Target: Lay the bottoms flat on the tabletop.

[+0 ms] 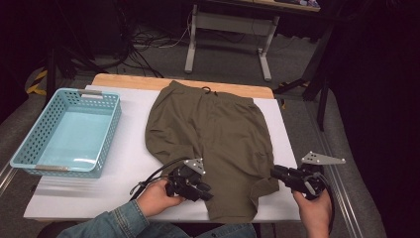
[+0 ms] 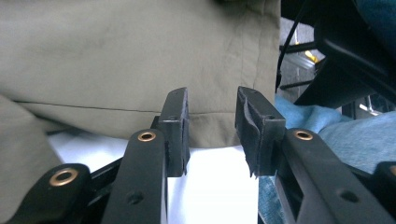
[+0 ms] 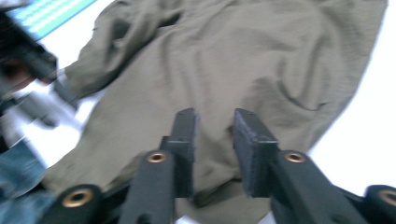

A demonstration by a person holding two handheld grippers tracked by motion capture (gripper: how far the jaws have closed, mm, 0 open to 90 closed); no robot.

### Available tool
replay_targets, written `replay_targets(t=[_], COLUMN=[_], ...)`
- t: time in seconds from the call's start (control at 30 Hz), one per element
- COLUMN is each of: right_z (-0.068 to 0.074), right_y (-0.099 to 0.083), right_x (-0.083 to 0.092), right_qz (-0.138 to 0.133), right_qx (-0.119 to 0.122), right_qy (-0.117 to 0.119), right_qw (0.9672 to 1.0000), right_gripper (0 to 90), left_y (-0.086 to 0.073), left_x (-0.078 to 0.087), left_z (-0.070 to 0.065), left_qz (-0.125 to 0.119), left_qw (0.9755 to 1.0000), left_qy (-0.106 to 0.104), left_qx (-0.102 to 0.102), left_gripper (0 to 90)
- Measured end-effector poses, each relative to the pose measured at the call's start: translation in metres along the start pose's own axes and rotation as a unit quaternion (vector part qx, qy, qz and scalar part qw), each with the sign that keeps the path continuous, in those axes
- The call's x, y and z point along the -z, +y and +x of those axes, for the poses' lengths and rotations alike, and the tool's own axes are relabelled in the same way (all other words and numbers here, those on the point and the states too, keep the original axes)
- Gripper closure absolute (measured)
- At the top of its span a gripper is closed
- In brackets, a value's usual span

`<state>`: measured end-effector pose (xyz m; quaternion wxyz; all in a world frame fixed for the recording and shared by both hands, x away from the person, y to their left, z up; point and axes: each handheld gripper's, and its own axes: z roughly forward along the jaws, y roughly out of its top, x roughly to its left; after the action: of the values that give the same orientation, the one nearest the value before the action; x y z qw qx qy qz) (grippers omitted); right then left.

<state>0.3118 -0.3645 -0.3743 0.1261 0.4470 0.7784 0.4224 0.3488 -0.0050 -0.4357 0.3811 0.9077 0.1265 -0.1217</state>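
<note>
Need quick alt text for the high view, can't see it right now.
Olive-green fabric shorts lie spread on a white table, waistband at the far edge. The left gripper and right gripper flank the near hem; an empty light-blue perforated plastic basket sits at left.

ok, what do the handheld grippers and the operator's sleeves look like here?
Both grippers are black: the left gripper and right gripper each carry a grey three-cornered plate on top. Up close, each has two black jaws with flat rectangular pads and brass-coloured rivets at the linkage joints; one left pad looks frayed at its edge. A black cable trails from the left one. The left forearm wears a blue denim sleeve.
</note>
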Motion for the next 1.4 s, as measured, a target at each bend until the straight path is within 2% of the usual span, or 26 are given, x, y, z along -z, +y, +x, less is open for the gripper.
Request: replay_targets(t=[0.07,0.17,0.23,0.3,0.33,0.37,0.4,0.43,0.5,0.53,0.6,0.73,0.77,0.83,0.87,0.9,0.93,1.03,1.13,1.17,1.2,1.27,1.3,1.4], right_z=[-0.004,-0.004,-0.003,-0.001,0.002,0.003,0.005,0.006,0.006,0.006,0.004,0.003,0.003,-0.002,-0.005,-0.008,-0.013,-0.024,-0.030,-0.030,-0.030,-0.029,-0.029,-0.033], right_y=[0.000,0.000,-0.003,-0.006,-0.009,-0.011,-0.015,-0.017,-0.020,-0.020,-0.020,-0.017,-0.016,-0.015,-0.015,-0.015,-0.016,-0.020,-0.022,-0.022,-0.022,-0.021,-0.021,-0.023], right_x=[-0.009,-0.019,-0.024,-0.028,-0.029,-0.029,-0.027,-0.024,-0.021,-0.019,-0.017,-0.022,-0.023,-0.025,-0.026,-0.027,-0.029,-0.035,-0.042,-0.045,-0.047,-0.047,-0.046,-0.040], right_qz=[0.013,0.036,0.056,0.089,0.122,0.134,0.171,0.189,0.212,0.215,0.196,0.142,0.126,0.102,0.091,0.084,0.077,0.073,0.087,0.094,0.098,0.101,0.105,0.109], right_qx=[-0.005,0.000,0.005,0.010,0.018,0.017,0.020,0.016,0.009,0.013,0.008,0.018,0.015,0.009,0.005,0.001,-0.010,-0.026,-0.038,-0.043,-0.042,-0.042,-0.045,-0.050], right_qy=[-0.008,-0.008,0.005,0.028,0.043,0.051,0.065,0.071,0.076,0.060,0.042,-0.014,-0.029,-0.059,-0.077,-0.085,-0.099,-0.122,-0.120,-0.118,-0.115,-0.119,-0.123,-0.172], right_qw=[0.9999,0.9993,0.9984,0.9956,0.9915,0.9895,0.9830,0.9792,0.9742,0.9747,0.9797,0.9896,0.9915,0.9930,0.9928,0.9928,0.9921,0.9895,0.9882,0.9877,0.9876,0.9868,0.9858,0.9777], right_gripper=[84.1,90.0,90.0,90.0,90.0,90.0,90.0,90.0,90.0,90.0,89.2,72.0,70.7,63.9,62.3,61.3,58.5,60.1,72.5,78.5,89.2,89.8,90.0,90.0], left_y=[0.000,0.001,0.001,0.000,0.000,0.000,0.000,0.000,0.000,0.000,0.001,0.001,0.001,0.000,0.000,-0.001,-0.001,-0.002,-0.002,-0.002,-0.002,-0.003,-0.003,-0.005], left_x=[-0.006,-0.015,-0.018,-0.019,-0.018,-0.016,-0.015,-0.014,-0.014,-0.014,-0.015,-0.013,-0.012,-0.011,-0.010,-0.009,-0.007,-0.006,-0.004,-0.003,-0.001,0.002,0.004,0.013], left_z=[-0.003,-0.005,-0.005,-0.004,-0.004,-0.003,-0.003,-0.003,-0.002,-0.001,-0.001,-0.001,0.000,0.001,0.002,0.002,0.003,0.003,0.003,0.003,0.003,0.004,0.005,0.007], left_qz=[0.007,0.020,0.028,0.028,0.027,0.026,0.021,0.022,0.019,0.017,0.018,0.015,0.014,0.011,0.010,0.009,0.011,0.005,0.000,-0.002,-0.003,-0.007,-0.009,-0.022], left_qw=[1.0000,0.9997,0.9995,0.9995,0.9996,0.9996,0.9997,0.9997,0.9998,0.9998,0.9998,0.9998,0.9998,0.9998,0.9997,0.9997,0.9997,0.9997,0.9997,0.9996,0.9996,0.9995,0.9994,0.9988], left_qy=[-0.003,-0.003,0.001,0.003,0.004,0.004,0.006,0.007,0.008,0.006,0.004,0.012,0.013,0.018,0.020,0.022,0.022,0.024,0.024,0.026,0.026,0.030,0.033,0.042], left_qx=[-0.006,-0.012,-0.014,-0.011,-0.010,-0.012,-0.011,-0.011,-0.005,-0.006,-0.005,-0.005,-0.004,0.000,0.001,0.003,0.002,0.008,0.009,0.008,0.010,0.009,0.011,0.015], left_gripper=[65.4,66.8,68.3,68.4,68.5,68.5,68.5,68.5,68.5,68.5,68.4,67.9,67.6,67.4,67.3,67.1,67.1,66.9,66.9,66.8,66.8,66.6,66.5,66.3])
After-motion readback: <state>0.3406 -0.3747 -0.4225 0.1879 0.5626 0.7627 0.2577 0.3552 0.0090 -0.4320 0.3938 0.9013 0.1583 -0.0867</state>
